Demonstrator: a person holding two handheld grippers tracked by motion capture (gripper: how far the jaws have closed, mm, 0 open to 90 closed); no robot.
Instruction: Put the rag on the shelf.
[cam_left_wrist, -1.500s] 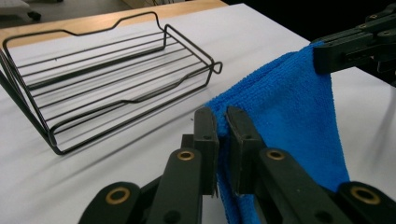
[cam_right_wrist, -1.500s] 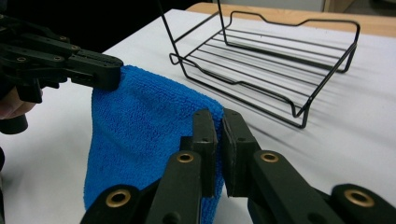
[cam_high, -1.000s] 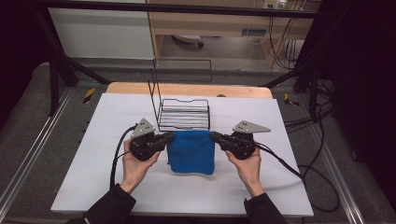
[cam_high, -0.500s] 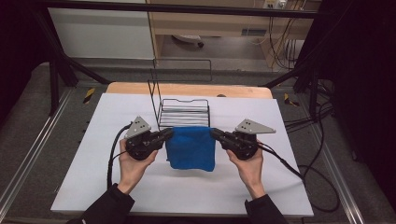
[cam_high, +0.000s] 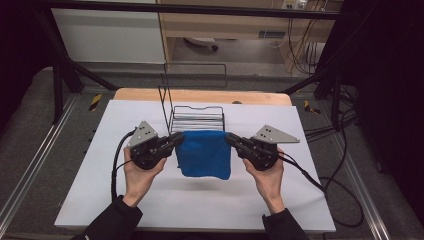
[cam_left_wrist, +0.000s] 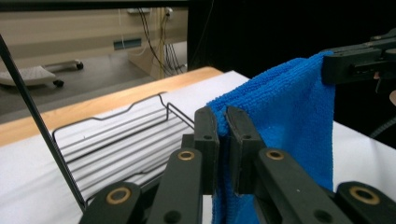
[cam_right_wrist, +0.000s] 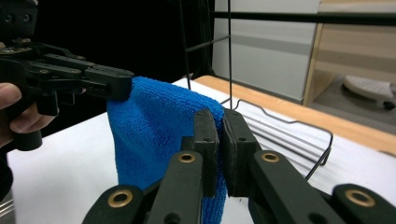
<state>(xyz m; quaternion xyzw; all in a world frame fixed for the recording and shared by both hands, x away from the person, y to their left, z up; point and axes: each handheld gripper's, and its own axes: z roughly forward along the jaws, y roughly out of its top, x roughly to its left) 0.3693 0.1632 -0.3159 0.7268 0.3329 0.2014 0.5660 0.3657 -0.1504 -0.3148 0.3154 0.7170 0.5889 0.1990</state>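
High view: A blue microfibre cloth (cam_high: 204, 154) hangs folded between the two grippers, above the middle of the white desk (cam_high: 100, 200). The left gripper (cam_high: 176, 140) clamps the cloth's upper left corner; the right gripper (cam_high: 231, 139) clamps its upper right corner. The top edge is stretched level between them, and the lower edge hangs free over the desk surface. The person's left hand (cam_high: 136, 176) and right hand (cam_high: 266, 179) hold the gripper bodies from below. A black wire rack (cam_high: 197, 117) stands just behind the cloth, toward the far edge of the desk, with a thin upright rod at its left side.

Left gripper view: The two black jaws are closed on the cloth (cam_left_wrist: 285, 135), with a fold of blue fabric pinched between the pads. The right gripper (cam_left_wrist: 329, 70) grips the far corner at upper right. The wire rack (cam_left_wrist: 116, 140) lies on the desk to the left.

Right gripper view: The jaws are closed on the near corner of the cloth (cam_right_wrist: 154, 135). The left gripper (cam_right_wrist: 122, 91) holds the opposite corner at upper left. The wire rack (cam_right_wrist: 285, 130) sits to the right.
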